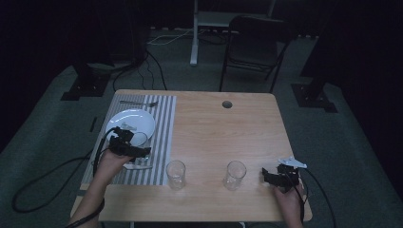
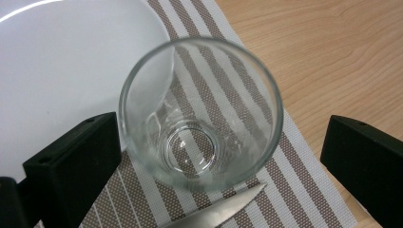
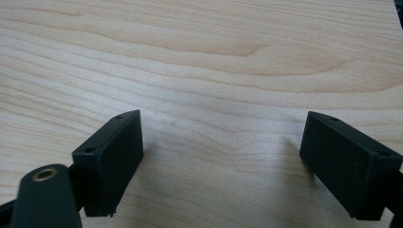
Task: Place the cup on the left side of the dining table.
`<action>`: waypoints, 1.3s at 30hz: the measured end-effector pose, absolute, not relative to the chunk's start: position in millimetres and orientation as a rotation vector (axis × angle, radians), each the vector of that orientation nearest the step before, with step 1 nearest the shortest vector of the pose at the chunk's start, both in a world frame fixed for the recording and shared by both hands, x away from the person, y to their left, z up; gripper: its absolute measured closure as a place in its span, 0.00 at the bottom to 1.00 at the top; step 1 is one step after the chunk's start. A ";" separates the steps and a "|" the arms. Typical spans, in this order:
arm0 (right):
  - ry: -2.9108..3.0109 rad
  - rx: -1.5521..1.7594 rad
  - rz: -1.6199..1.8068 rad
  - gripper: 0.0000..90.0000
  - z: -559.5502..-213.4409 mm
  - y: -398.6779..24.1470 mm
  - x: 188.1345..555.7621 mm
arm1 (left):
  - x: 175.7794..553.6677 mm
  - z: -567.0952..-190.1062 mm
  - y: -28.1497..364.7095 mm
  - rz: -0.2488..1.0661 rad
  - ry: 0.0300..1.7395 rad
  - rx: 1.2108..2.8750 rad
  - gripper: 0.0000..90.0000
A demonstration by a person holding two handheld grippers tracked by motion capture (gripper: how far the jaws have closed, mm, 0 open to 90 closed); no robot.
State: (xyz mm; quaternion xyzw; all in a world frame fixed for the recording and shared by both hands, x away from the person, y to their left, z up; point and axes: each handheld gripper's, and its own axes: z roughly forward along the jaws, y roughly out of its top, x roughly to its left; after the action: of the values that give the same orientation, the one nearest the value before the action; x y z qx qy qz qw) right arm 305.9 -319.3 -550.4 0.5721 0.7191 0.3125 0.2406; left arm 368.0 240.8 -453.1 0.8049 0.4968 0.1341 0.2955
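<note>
Right now your left gripper (image 2: 209,156) has its jaws spread as wide as they go, with the clear, round drinking glass (image 2: 200,111) standing upright between them. The left jaw sits just beside the glass wall, perhaps brushing it; the right jaw stands well apart, so nothing is gripped. The glass rests on the grey-and-white striped woven placemat (image 2: 285,166), just beside the white round plate (image 2: 62,71) that lies beyond your left jaw, and a silver knife blade (image 2: 223,211) lies on the mat close under the glass, on your side of it.

Your right gripper (image 3: 221,156) hovers with its jaws wide apart and empty over bare light wooden desk (image 3: 214,57). In the high view, two more clear glasses (image 1: 176,174) (image 1: 235,175) stand between your two hands near the desk's front edge.

The risks, as I judge them: if you pull the left gripper away sideways, the near left jaw can catch the rim and tip the glass onto the plate. Draw back low and you may snag the knife tip, dragging it into the glass base. The woven mat can also bunch if a jaw scrapes it, rocking the glass. Lift clear of the rim before moving off.
</note>
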 end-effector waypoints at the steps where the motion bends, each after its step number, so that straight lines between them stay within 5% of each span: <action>1: 1.967 1.565 0.855 0.16 -550.4 -319.3 305.9 | 363.4 -456.0 242.9 0.398 1.317 2.134 0.00; 12: 1.967 1.565 0.855 0.16 -550.4 -319.3 305.9 | 337.4 -471.9 256.8 0.600 1.329 2.015 0.00; 39: 1.967 1.566 0.855 0.16 -550.3 -319.3 305.9 | 293.0 -517.3 290.3 0.726 1.561 1.855 0.00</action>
State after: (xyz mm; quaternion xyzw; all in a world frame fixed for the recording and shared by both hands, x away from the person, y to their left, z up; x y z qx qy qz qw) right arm 305.9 -319.3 -550.3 0.5722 0.7191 0.3125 0.2406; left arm 293.0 290.3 -517.3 0.6992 0.5882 0.2735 0.3006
